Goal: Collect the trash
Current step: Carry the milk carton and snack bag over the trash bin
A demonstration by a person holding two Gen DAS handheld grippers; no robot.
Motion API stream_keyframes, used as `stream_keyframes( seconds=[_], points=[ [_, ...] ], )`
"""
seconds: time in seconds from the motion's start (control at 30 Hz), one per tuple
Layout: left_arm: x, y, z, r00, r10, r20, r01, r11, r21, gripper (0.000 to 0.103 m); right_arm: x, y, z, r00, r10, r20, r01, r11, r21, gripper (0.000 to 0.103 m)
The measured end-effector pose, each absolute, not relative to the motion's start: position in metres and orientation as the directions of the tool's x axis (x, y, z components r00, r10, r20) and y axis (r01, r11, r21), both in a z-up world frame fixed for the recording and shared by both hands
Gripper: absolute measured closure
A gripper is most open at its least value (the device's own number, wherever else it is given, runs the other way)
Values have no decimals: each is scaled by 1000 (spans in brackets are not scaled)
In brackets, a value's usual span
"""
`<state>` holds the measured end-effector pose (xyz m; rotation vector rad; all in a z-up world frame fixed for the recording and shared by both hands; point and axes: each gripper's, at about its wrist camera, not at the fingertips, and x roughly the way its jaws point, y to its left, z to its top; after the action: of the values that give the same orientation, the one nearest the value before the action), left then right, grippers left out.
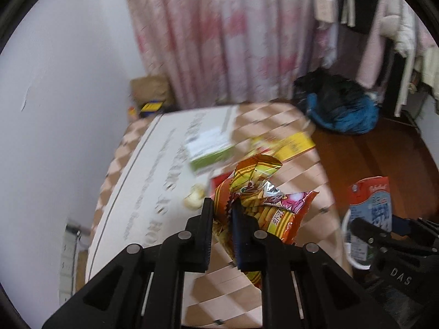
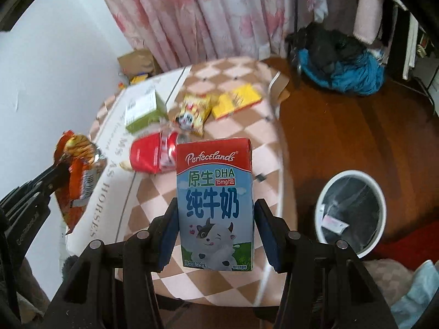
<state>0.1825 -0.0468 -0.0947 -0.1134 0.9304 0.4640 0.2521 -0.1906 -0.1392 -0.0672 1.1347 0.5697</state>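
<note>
My left gripper (image 1: pixel 222 208) is shut on an orange and yellow snack bag (image 1: pixel 263 192) and holds it above the checkered table (image 1: pixel 301 186); the bag also shows in the right wrist view (image 2: pixel 79 170). My right gripper (image 2: pixel 215 213) is shut on a small milk carton (image 2: pixel 215 203), upright, held above the table's front edge; the carton also shows in the left wrist view (image 1: pixel 370 205). A white trash bin with a black liner (image 2: pixel 351 213) stands on the wooden floor to the right of the carton.
On the table lie a crushed red can (image 2: pixel 153 153), a green and white box (image 2: pixel 144 112), a yellow snack packet (image 2: pixel 193 113), a yellow flat box (image 2: pixel 237 101) and a white printed sheet (image 2: pixel 115 148). A pile of dark and blue clothes (image 2: pixel 343 63) lies on the floor behind.
</note>
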Motion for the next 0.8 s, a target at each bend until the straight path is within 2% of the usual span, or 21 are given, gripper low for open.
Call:
stream_keyframes(
  seconds=[0.23, 0.4, 0.57, 0.8],
  points=[
    [235, -107, -75, 587, 234, -775, -300, 952, 60, 93, 281, -268, -99, 381, 382, -842, -390, 892, 229, 47],
    [275, -162, -83, 596, 138, -791, -187, 982, 30, 93, 307, -341, -97, 431, 307, -848, -297, 936, 188, 47],
    [312, -219, -110, 552, 39, -833, -87, 996, -11, 93, 335, -406, -130, 414, 238, -878, -193, 966, 171, 47],
    [353, -276, -165, 458, -33, -888, -7, 999, -40, 93, 373, -471, -211, 319, 201, -926, -81, 979, 185, 47]
  ],
)
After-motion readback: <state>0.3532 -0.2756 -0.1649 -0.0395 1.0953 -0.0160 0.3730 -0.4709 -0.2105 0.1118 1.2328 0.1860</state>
